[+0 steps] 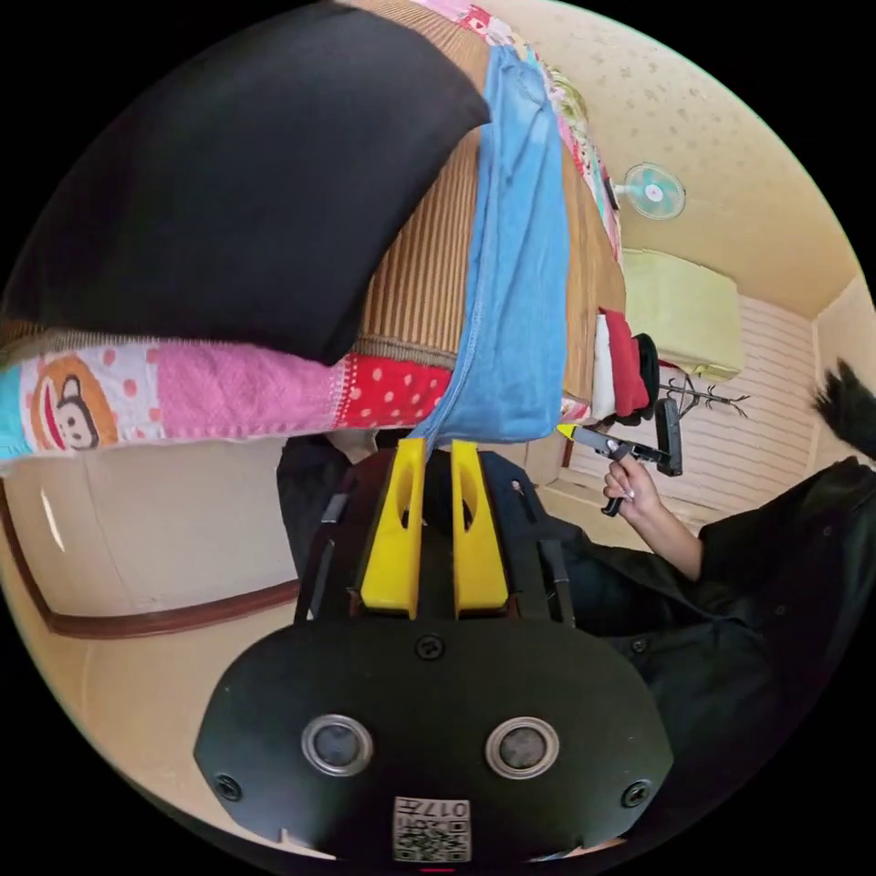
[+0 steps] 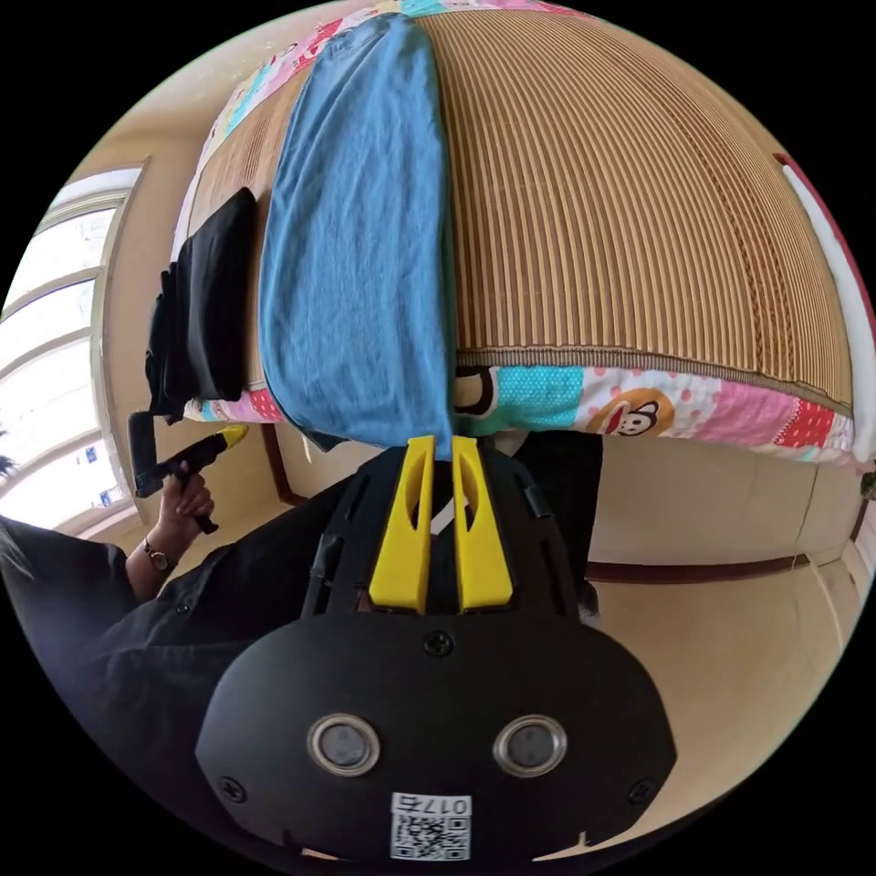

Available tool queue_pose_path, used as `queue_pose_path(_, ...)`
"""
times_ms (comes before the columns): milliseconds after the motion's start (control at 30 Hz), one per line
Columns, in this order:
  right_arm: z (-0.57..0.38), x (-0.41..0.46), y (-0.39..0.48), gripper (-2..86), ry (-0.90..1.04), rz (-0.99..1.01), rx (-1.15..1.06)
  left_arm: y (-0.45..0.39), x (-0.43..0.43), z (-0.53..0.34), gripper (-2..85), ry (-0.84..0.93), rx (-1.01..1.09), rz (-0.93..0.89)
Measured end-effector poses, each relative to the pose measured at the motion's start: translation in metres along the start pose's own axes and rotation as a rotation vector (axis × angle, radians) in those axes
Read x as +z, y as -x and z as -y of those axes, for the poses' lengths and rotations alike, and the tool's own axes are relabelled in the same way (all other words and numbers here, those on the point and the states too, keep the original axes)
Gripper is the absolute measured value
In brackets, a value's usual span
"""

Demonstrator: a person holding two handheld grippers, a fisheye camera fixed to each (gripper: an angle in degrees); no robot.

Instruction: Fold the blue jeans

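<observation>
Gripping the near hem of the blue jeans (image 1: 516, 274), the left gripper (image 1: 438, 444) has its yellow jaws drawn narrow, the tips at the denim edge where it hangs over the bedside; whether cloth sits between them cannot be told for certain, but they appear pinched on it. In the right gripper view, the right gripper (image 2: 443, 443) likewise has jaws close together at the hem of the same jeans (image 2: 360, 228).

The jeans lie folded lengthwise as one long strip on a ribbed bamboo mat (image 2: 639, 201), running away from the bed edge. A patchwork sheet (image 2: 639, 406) with cartoon monkey prints shows below the mat's border.

Black folded garments (image 2: 205, 301) sit beside the jeans on the mat. In the left gripper view a black cloth (image 1: 246, 173) lies close to the camera, and red and white folded items (image 1: 620, 365) lie beyond the jeans.

Farther off: a wall fan (image 1: 652, 190).
</observation>
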State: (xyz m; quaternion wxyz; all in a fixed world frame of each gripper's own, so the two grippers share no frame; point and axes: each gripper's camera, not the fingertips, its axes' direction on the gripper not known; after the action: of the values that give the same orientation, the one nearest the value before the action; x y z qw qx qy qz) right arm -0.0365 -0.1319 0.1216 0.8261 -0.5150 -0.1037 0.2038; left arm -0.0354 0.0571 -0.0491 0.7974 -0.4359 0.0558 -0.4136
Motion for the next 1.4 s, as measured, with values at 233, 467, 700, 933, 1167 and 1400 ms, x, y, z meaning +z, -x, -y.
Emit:
queue_pose_path(233,0.057,-0.039,-0.042,12.3,-0.211,0.192,-0.065,-0.084,0.005,0.082,12.4,-0.156,0.171,0.074)
queue_pose_path(467,0.173,-0.021,-0.115,10.3,-0.150,0.428,-0.105,-0.068,0.054,0.166,12.1,-0.185,0.062,0.124)
queue_pose_path(700,0.168,-0.021,-0.179,13.2,-0.124,0.650,-0.105,-0.056,0.079,0.176,5.3,-0.116,-0.008,0.015)
queue_pose_path(933,0.164,-0.015,-0.220,13.3,-0.197,0.754,-0.063,-0.048,0.082,0.125,8.9,-0.083,0.017,0.026)
queue_pose_path(1167,0.181,0.002,-0.211,3.9,-0.088,0.795,-0.198,-0.016,0.101,0.089,2.1,-0.059,0.054,-0.081)
queue_pose_path(1400,0.070,-0.130,-0.200,1.7,-0.318,1.125,-0.496,-0.053,0.005,-0.018,0.2,-0.282,0.382,-0.701)
